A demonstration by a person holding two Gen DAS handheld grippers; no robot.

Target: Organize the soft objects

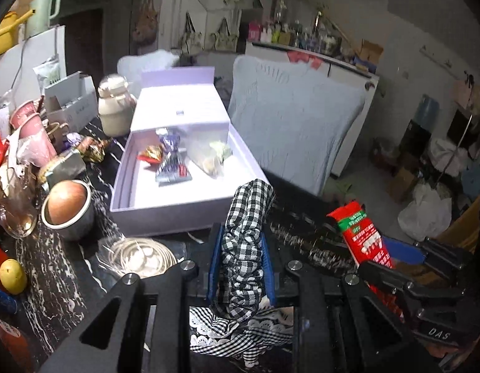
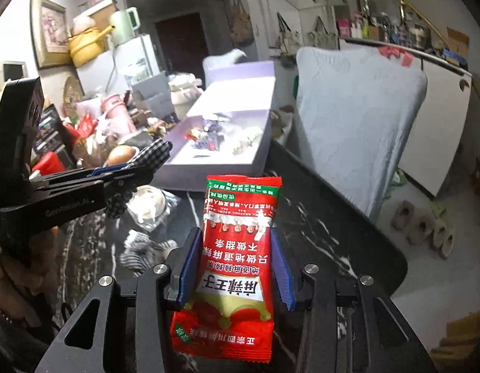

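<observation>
Left tool (image 1: pixel 241 267) clamps a checked fabric scrunchie (image 1: pixel 247 236); right tool (image 2: pixel 235 267) grips a red snack packet (image 2: pixel 236 258). Open lilac box (image 1: pixel 128 192) on the bench (image 1: pixel 53 267) ahead.

Right gripper (image 2: pixel 236 267) clamps a red snack packet (image 2: pixel 236 264) upright over a dark marble table (image 2: pixel 333 217), lavender box (image 2: pixel 227 152) at twelve o'clock, left gripper (image 2: pixel 140 168) holding checkered cloth (image 2: pixel 153 154) at ten o'clock.
</observation>
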